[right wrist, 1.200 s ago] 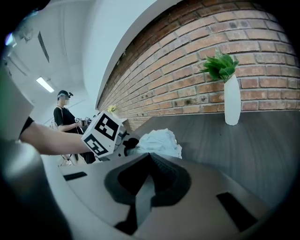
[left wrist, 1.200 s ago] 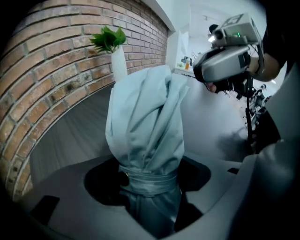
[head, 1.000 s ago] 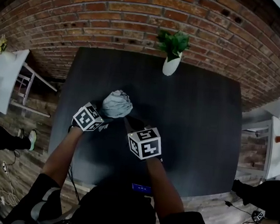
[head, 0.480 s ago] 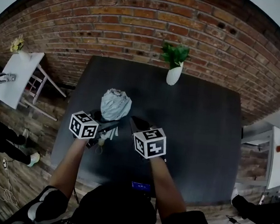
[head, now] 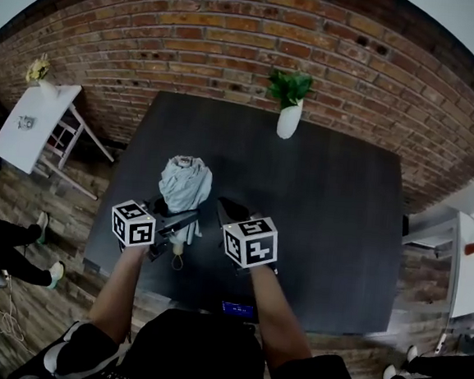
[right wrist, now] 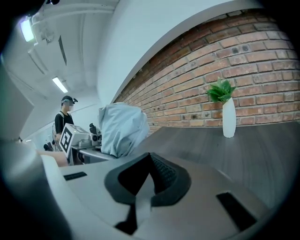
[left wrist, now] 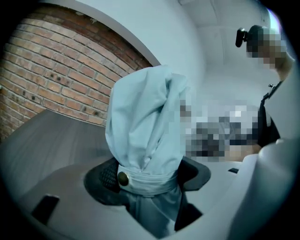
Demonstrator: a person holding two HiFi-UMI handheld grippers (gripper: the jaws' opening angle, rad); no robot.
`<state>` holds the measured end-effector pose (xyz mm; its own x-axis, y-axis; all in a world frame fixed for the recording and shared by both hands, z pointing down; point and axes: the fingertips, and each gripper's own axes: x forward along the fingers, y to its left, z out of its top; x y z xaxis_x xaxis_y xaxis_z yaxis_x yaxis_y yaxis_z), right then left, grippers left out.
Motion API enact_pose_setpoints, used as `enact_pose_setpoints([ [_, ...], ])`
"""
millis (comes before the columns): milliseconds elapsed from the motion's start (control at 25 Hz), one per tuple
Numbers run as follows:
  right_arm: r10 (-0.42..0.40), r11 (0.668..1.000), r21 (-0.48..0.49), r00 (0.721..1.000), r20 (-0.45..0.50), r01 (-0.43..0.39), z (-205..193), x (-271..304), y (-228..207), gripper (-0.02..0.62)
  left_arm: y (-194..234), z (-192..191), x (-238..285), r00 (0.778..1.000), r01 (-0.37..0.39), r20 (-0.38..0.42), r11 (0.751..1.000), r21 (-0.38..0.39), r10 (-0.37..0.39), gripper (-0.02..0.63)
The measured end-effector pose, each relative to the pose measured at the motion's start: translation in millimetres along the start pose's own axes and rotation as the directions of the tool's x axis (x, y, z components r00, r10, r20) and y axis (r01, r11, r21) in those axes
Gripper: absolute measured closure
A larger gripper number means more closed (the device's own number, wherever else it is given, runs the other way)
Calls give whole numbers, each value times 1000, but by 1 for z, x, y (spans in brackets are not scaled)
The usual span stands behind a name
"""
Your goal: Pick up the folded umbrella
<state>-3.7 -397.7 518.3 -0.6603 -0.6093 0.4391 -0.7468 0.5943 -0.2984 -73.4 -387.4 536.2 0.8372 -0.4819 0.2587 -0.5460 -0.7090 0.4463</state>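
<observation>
Filling the background, a brick wall (head: 234, 36) stood behind a dark table (head: 333, 218). The folded umbrella (head: 184, 184), pale blue, was held over the table's near left part. The left gripper (head: 175, 220) was clamped on the umbrella's strap band, beside the snap button (left wrist: 123, 178). Just to its right, the right gripper (right wrist: 151, 159) had its jaws pressed together with nothing between them. A white vase (head: 288, 119) holding a green plant (head: 289, 86) stood at the table's far edge.

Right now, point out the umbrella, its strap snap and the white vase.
umbrella (left wrist: 145, 117), left gripper view, bunched pale fabric.
strap snap (left wrist: 123, 178), left gripper view, round stud.
white vase (right wrist: 228, 119), right gripper view, mid body.
</observation>
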Motion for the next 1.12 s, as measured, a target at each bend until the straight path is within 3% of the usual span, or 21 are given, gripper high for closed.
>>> enact_pose_setpoints([
  [280,16,1000,-3,1000,6,-16,-23,-29,18,588,-42,-21,-22,994,24,104,999,-42,-20,304],
  [640,29,999,-18,998,63,-28,-38,-71,28,587,-105,-22,-45,966,75,249,997,-1,-73,304],
  [1120,22,999,-51,995,97,-17,-52,-97,43,588,-135,-38,-58,948,125,294,992,4,-120,304],
])
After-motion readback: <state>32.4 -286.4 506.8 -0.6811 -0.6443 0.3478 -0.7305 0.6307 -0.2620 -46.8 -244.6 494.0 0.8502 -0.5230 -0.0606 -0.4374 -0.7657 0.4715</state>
